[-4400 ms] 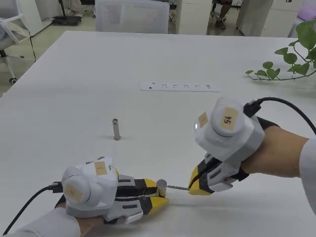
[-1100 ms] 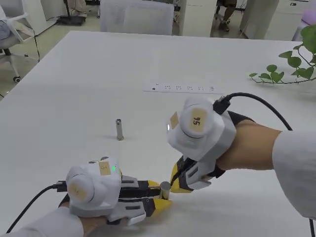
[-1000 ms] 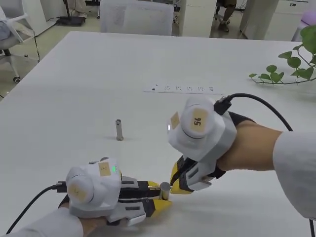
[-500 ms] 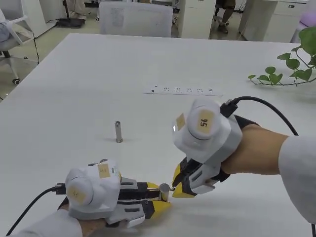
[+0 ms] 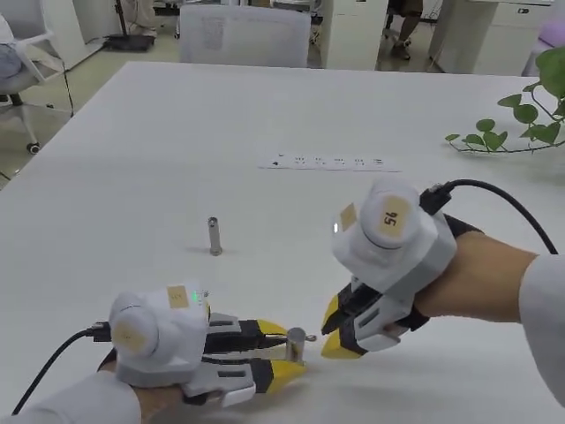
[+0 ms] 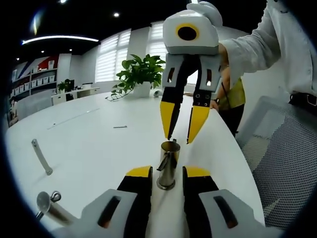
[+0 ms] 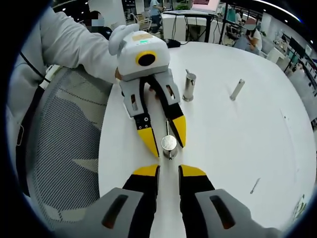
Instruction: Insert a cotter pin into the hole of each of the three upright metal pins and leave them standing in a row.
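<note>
Fingertips (image 6: pixel 139 173) of our left gripper (image 5: pixel 284 350), laid low, stand parted around the upright metal pin (image 5: pixel 296 344), cotter pin (image 6: pixel 162 163) through it; our right gripper (image 5: pixel 335 331), released, tilts down just beyond; second pin (image 5: pixel 214 236) well apart.

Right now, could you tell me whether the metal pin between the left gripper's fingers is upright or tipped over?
Upright: the metal pin stands on its base on the table, between the fingers of the left gripper.

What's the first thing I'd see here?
Two white grippers with yellow fingers, the left gripper and the right gripper, point at each other near the front of the white table. A small silver metal pin stands upright between them. A second silver metal pin stands alone farther back.
</note>
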`<state>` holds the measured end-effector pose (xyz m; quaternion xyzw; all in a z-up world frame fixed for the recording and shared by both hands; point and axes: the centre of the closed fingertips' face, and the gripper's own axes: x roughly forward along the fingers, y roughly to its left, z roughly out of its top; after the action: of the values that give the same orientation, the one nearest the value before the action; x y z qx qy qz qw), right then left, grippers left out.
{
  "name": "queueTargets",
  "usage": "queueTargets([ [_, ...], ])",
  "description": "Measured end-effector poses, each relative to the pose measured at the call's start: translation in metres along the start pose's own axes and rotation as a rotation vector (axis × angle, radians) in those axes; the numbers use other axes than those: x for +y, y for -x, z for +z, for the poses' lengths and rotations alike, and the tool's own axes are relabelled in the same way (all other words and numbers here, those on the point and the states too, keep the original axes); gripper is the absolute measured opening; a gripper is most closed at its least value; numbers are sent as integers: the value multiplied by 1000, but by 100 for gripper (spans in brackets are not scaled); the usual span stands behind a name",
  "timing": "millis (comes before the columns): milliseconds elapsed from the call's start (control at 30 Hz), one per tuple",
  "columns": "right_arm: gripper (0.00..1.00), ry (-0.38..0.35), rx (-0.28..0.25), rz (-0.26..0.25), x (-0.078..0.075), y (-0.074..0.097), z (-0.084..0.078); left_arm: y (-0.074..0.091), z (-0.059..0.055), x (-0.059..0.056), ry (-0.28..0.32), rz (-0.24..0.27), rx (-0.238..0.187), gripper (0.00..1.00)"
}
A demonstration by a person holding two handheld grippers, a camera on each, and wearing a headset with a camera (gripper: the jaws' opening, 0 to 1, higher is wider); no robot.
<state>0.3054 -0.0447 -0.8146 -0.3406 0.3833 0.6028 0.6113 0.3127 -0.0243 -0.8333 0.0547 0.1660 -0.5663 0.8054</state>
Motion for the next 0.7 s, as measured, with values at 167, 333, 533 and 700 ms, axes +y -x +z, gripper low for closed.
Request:
queueTargets([
  [167,20,-14,-15,0,3,-1,-2,10,5,-1,10,-2,-3,29],
  [333,24,-40,-40,0,4,-2,-3,23,8,-5,7,-4,6,33],
  [533,28,-66,-67,-5,6,-2,-5,42,12,-11,9,-7,7,40],
  [700,33,-89,-90,-15,5,-1,-7,59,14,-12,26,15,5,47],
])
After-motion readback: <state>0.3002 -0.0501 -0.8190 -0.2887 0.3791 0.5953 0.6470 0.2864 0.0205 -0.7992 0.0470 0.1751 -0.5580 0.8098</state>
